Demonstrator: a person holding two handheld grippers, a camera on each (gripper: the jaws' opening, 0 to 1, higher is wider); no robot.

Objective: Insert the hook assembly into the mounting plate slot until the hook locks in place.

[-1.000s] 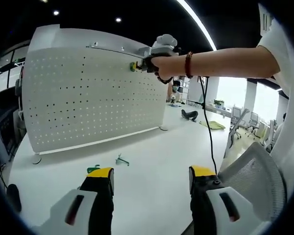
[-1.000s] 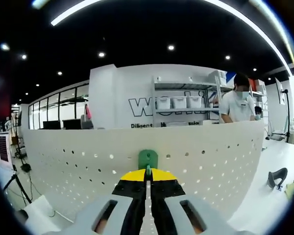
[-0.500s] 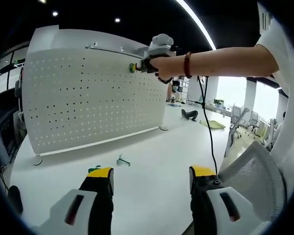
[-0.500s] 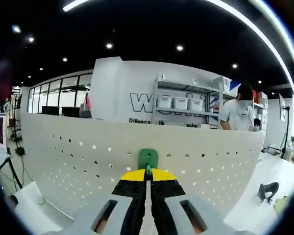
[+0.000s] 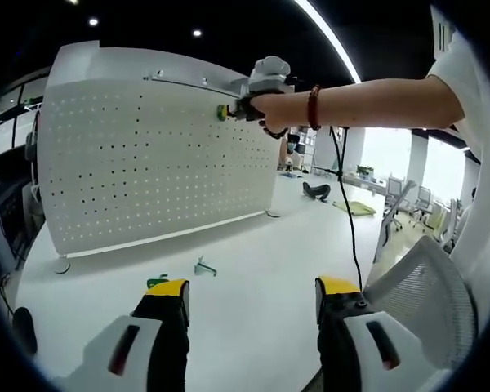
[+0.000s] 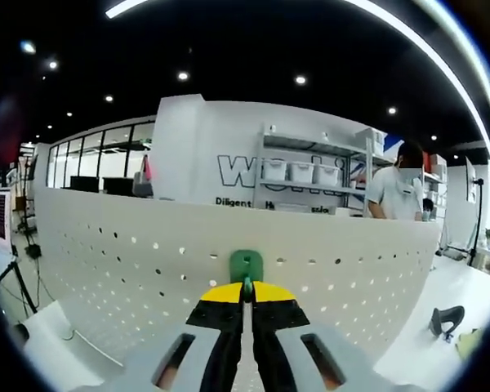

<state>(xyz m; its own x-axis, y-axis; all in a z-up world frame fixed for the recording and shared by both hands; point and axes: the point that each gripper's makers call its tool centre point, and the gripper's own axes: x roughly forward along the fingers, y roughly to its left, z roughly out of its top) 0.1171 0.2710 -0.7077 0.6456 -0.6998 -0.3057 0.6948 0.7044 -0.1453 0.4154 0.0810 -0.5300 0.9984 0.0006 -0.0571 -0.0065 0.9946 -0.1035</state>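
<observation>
A white pegboard plate (image 5: pixel 155 155) stands upright on the white table (image 5: pixel 253 286). In the left gripper view, the right gripper (image 5: pixel 229 111) holds a green hook (image 5: pixel 221 112) against the board's upper part. In the right gripper view, my right gripper (image 6: pixel 247 287) is shut on the green hook (image 6: pixel 246 265), whose green tab lies against the pegboard (image 6: pixel 131 269) near its top edge. My left gripper (image 5: pixel 251 298) hovers open over the table, with nothing between its jaws. Two more green hooks (image 5: pixel 157 282) (image 5: pixel 202 266) lie on the table before the board.
A person's arm with a red bracelet (image 5: pixel 314 108) reaches across from the right. A mesh chair back (image 5: pixel 425 286) stands at the right. Behind the board are shelves with bins (image 6: pixel 302 171) and a person (image 6: pixel 396 184).
The right gripper and its hook have shifted very slightly on the board's top area. The left gripper has stayed still.
</observation>
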